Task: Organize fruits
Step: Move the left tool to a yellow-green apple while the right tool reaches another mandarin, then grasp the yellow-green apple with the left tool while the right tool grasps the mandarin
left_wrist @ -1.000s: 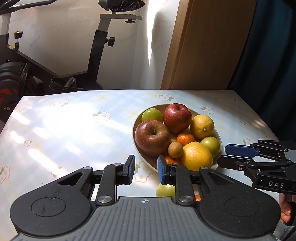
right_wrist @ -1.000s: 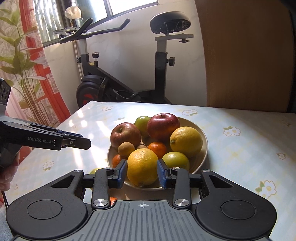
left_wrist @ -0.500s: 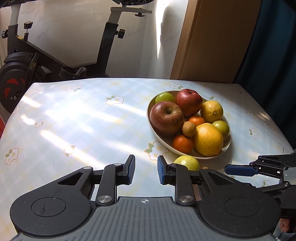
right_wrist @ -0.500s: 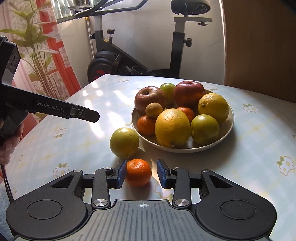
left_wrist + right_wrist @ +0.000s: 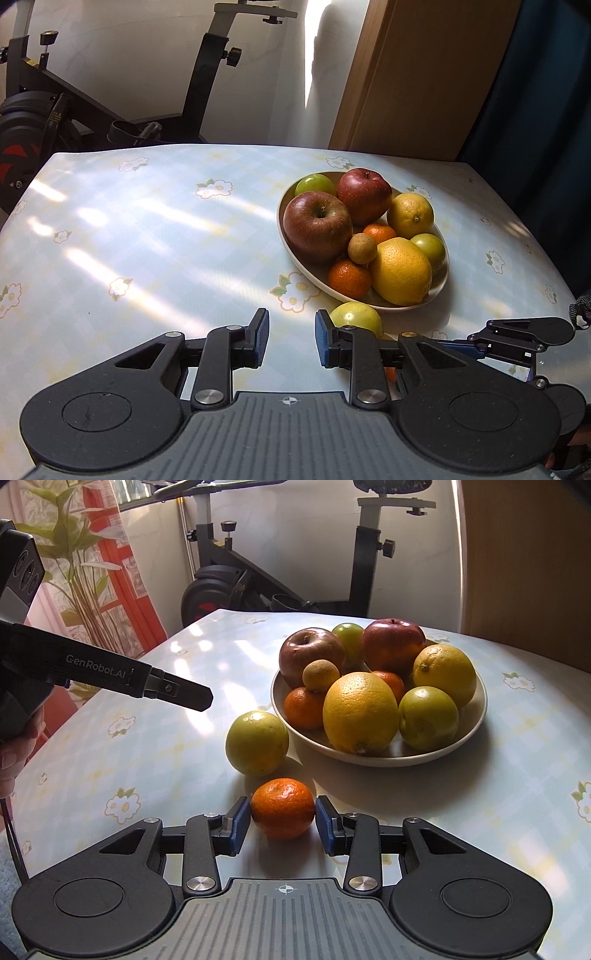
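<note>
The right tool [image 5: 282, 825] stands open around the mandarin [image 5: 283, 808] on the worktop [image 5: 480, 794], pads just beside it, so I think it should close gently and centred, while the left tool [image 5: 291, 341] waits open and empty near the green fruit [image 5: 356, 319].

Mandarin [image 5: 389, 373] mostly hidden behind left claw [image 5: 291, 341], green fruit [image 5: 356, 317] partly hidden

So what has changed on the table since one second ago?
Both grippers pulled back from the bowl. The right gripper now brackets the loose mandarin, open, beside the green fruit. The left gripper is empty. Bowl and fruits stayed.
</note>
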